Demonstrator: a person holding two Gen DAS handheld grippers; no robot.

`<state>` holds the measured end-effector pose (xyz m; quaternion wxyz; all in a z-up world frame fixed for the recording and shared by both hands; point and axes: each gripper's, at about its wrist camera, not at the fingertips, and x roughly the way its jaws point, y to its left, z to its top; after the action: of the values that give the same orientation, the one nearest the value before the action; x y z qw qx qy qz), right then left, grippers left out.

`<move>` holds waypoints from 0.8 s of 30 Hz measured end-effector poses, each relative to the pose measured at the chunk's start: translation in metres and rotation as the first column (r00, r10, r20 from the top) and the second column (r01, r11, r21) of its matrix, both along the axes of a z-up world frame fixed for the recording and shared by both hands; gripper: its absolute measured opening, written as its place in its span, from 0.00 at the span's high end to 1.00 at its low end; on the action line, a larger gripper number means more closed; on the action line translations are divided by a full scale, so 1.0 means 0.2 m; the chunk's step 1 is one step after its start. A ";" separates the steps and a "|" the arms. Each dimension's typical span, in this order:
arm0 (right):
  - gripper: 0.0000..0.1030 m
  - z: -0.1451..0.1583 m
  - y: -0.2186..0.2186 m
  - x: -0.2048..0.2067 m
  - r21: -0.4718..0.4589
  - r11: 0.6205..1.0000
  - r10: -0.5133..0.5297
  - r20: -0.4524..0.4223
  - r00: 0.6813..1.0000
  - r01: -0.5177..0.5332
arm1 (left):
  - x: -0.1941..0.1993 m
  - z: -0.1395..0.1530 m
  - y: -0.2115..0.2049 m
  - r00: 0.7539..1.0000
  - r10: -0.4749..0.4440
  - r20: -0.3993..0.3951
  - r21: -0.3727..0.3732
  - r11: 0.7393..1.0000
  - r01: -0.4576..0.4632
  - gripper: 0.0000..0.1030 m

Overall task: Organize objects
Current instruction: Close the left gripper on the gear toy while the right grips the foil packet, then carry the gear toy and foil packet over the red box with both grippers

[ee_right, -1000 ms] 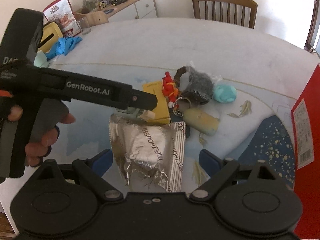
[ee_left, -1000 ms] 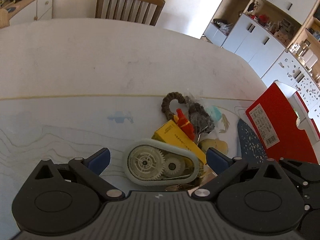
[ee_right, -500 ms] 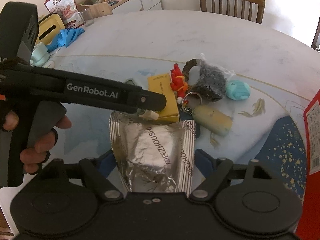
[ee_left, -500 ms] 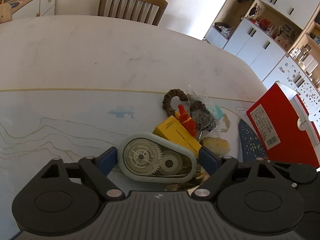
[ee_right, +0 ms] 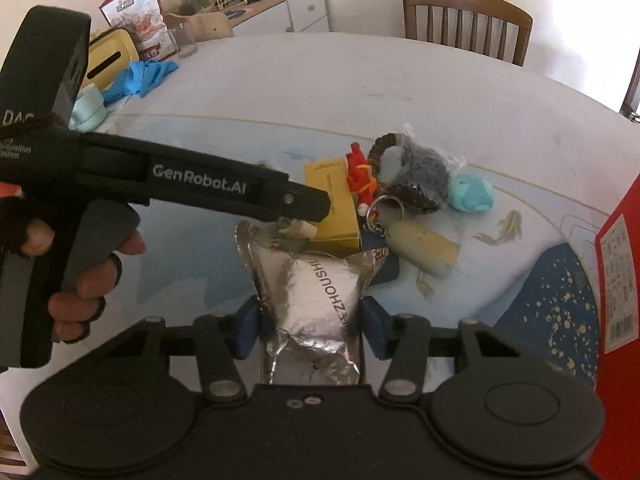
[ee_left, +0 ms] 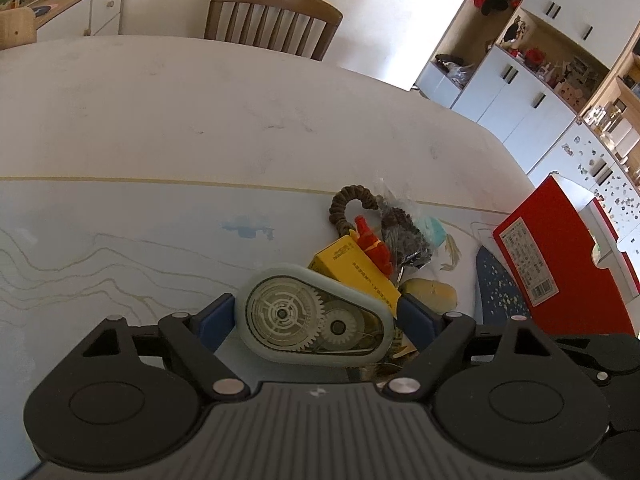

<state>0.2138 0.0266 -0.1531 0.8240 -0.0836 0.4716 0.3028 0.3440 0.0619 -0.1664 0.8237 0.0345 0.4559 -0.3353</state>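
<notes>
My left gripper is shut on a pale green correction tape dispenser with clear gears, held over the pile. My right gripper is shut on a silver foil pouch. On the table lie a yellow box, a red toy figure, a bag of dark bits, a brown braided loop, a teal blob and a tan cylinder on a key ring. The left gripper's body shows in the right wrist view, its tip over the pouch's far end.
A red box stands at the right, also in the right wrist view. A wooden chair is behind the table. At the far left are a blue cloth, a yellow case and a glass.
Both grippers closed: the left onto the correction tape dispenser, the right onto the foil pouch. Both views have shifted slightly toward the pile.
</notes>
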 end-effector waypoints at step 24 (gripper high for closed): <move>0.55 0.35 -0.40 -0.18 0.057 0.995 -0.084 0.072 0.994 0.080 | -0.28 0.30 -0.01 0.999 -0.034 0.040 -0.011 0.999 0.035 0.15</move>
<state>0.1781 -0.0526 -0.0825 0.8545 -0.0528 0.4354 0.2782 0.2870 0.0597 -0.1066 0.8270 0.0443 0.4366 -0.3513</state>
